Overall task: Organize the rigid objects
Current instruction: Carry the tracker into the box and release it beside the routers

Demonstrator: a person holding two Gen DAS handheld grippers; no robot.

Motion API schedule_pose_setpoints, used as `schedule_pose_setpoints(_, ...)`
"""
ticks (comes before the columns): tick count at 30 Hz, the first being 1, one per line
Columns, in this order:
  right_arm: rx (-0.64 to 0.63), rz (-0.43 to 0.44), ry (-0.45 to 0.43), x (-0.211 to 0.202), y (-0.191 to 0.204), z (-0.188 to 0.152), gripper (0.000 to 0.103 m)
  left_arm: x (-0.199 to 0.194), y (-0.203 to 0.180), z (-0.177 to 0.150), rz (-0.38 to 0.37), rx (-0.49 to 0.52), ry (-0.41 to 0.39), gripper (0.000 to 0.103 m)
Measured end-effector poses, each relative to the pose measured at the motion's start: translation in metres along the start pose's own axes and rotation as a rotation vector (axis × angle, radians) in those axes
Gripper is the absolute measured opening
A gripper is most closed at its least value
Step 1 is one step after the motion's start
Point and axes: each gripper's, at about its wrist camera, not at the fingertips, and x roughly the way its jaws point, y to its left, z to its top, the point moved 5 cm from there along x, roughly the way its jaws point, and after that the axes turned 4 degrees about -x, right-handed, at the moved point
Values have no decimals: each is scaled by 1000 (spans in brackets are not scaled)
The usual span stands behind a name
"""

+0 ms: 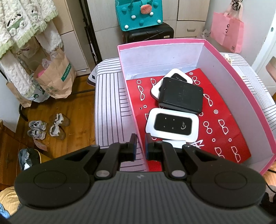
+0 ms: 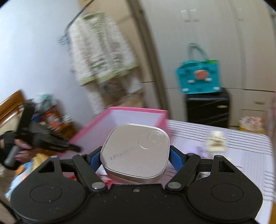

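Note:
A pink box (image 1: 131, 103) with white inner walls and a red patterned floor sits on a striped table. Inside lie a white pocket router (image 1: 172, 126), a black flat device (image 1: 181, 94) and another white router (image 1: 174, 77) partly under it. My left gripper (image 1: 140, 144) is shut on the box's near left wall. My right gripper (image 2: 134, 158) is shut on a silver rounded-square tin (image 2: 135, 151), held above the table near the pink box (image 2: 120, 110). The right wrist view is blurred. The left gripper (image 2: 51, 143) shows there at the box's left side.
The striped table (image 1: 108, 103) holds a small pale object (image 2: 215, 141) right of the box. A black suitcase (image 1: 148, 32) with a teal bag (image 1: 138, 13) stands behind. Paper bags (image 1: 57, 77) and shoes (image 1: 46, 127) lie on the wooden floor at left. A pink bag (image 1: 227, 32) hangs at right.

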Motion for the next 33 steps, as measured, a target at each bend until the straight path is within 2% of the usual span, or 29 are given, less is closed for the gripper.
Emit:
schedule_pose_setpoints(8, -183, 137, 240, 67, 66, -2, 82, -1, 4, -1, -17, -25, -2, 9)
schedule_pose_setpoints(12, -260, 149, 343, 95, 80, -8, 82, -1, 5, -1, -14, -26, -5, 9)
schedule_pose_setpoints(17, -293, 175, 493, 119, 92, -15, 82, -1, 3, -1, -16, -25, -3, 9)
schedule_pose_setpoints(23, -365, 132, 639, 136, 98, -28, 82, -1, 4, -1, -22, -34, -4, 9)
schedule_pose_setpoints(28, -370, 123, 705, 143, 95, -27, 81, -1, 6, -1, -27, -39, -4, 9)
schedule_pose_setpoints(33, -351, 120, 609, 125, 94, -15, 81, -2, 6, -1, -30, -40, -4, 9)
